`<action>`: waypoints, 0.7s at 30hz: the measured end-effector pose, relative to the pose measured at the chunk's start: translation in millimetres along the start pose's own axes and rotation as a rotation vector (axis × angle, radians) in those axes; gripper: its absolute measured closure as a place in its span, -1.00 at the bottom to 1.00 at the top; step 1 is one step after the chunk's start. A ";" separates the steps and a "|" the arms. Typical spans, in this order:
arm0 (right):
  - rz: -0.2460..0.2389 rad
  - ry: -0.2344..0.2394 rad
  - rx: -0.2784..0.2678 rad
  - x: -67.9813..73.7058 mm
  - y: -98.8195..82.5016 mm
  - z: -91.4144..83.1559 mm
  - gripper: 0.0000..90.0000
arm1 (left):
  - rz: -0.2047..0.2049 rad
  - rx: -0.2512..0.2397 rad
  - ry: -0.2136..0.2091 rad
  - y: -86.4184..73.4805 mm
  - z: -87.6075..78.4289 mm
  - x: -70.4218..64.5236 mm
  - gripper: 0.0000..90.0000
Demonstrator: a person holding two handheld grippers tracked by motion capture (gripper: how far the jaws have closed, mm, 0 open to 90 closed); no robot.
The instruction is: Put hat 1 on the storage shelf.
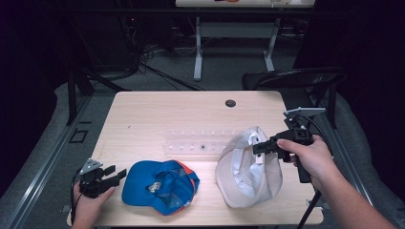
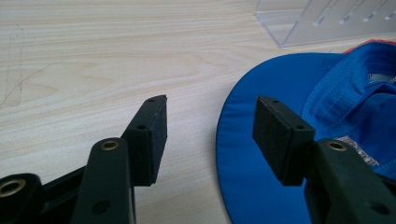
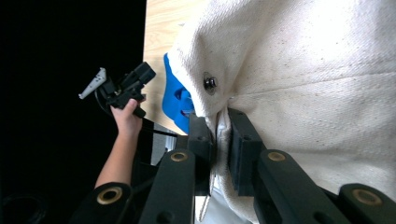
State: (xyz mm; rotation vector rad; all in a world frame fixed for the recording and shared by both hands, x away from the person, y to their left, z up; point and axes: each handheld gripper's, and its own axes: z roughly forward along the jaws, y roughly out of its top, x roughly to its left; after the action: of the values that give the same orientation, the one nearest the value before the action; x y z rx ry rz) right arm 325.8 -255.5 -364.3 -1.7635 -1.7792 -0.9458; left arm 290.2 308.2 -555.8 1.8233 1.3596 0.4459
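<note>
Right hand-held gripper (image 3: 218, 140) clamped on the edge of the cream cap (image 1: 248, 167), which stands tilted on the right half of the table (image 1: 157, 114); coarse woven cotton, metal stud near the grip. Left hand-held gripper (image 2: 210, 135) open, empty, just left of the blue cap (image 1: 160, 186), whose smooth stiff brim points toward it.

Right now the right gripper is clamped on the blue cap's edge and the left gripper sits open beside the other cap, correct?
Not quite. The right gripper is clamped on the cream cap, not the blue one; the right gripper view shows its jaws pinching cream fabric. The left gripper does sit open, at the brim of the blue cap.
</note>
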 end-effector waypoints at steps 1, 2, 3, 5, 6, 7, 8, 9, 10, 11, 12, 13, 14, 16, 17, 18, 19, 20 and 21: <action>0.017 0.015 -0.014 2.4 0.0 -0.8 0.81 | 0.000 0.000 -0.001 0.0 0.1 0.0 0.01; 0.018 0.024 -0.012 2.8 0.3 -2.0 0.81 | 0.000 0.000 0.000 0.0 0.0 0.0 0.01; 0.018 0.025 -0.014 3.0 0.4 -2.9 0.81 | 0.001 0.000 0.000 0.1 -0.1 0.1 0.01; 0.029 0.041 -0.024 3.5 0.8 -3.9 0.81 | 0.000 -0.001 0.000 0.0 -0.3 0.2 0.01; 0.035 0.048 -0.032 3.9 0.9 -4.0 0.81 | 0.001 -0.001 0.001 0.0 -0.3 0.2 0.01; 0.035 0.055 -0.035 3.9 1.1 -4.6 0.80 | 0.001 0.001 0.000 0.1 -0.5 0.4 0.01; 0.037 0.060 -0.038 4.1 1.3 -5.0 0.80 | 0.001 0.002 0.000 0.1 -0.6 0.5 0.01; 0.040 0.070 -0.044 4.5 1.6 -5.1 0.80 | 0.001 0.001 0.001 0.1 -0.6 0.5 0.01; 0.038 0.073 -0.041 4.9 2.0 -5.7 0.80 | 0.001 0.001 0.001 0.1 -0.6 0.5 0.01; 0.039 0.076 -0.045 5.5 2.5 -6.1 0.80 | -0.002 -0.001 0.002 0.1 -0.9 0.6 0.01; 0.039 0.082 -0.046 6.1 3.2 -6.7 0.80 | -0.002 -0.001 0.002 0.1 -0.9 0.6 0.01; 0.042 0.091 -0.053 6.9 3.8 -7.1 0.80 | 0.001 0.001 0.003 0.1 -1.1 0.9 0.01; 0.039 0.098 -0.059 7.5 4.6 -7.5 0.80 | 0.000 0.011 0.001 0.5 -1.9 1.1 0.01; 0.037 0.103 -0.062 10.1 6.2 -8.8 0.80 | 0.000 0.010 0.001 0.5 -1.9 1.2 0.01; 0.035 0.108 -0.071 11.3 6.7 -8.5 0.80 | -0.001 0.010 0.000 0.5 -2.1 1.1 0.01; 0.035 0.108 -0.071 11.3 6.7 -8.5 0.80 | -0.001 0.010 0.000 0.5 -2.1 1.1 0.01; 0.032 0.111 -0.073 12.3 7.5 -8.7 0.80 | 0.000 0.010 0.000 0.5 -2.0 1.0 0.01; 0.033 0.112 -0.073 14.0 8.6 -8.7 0.80 | -0.002 0.003 0.001 0.3 -1.6 0.7 0.01; 0.029 0.118 -0.081 16.3 10.2 -7.9 0.80 | -0.002 -0.002 0.001 0.1 -1.2 0.6 0.01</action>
State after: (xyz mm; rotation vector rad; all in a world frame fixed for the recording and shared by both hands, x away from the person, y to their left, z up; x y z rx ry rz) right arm 333.6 -251.0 -345.5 -1.7392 -1.6594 -1.1000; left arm 289.6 309.2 -555.1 1.8200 1.3607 0.4471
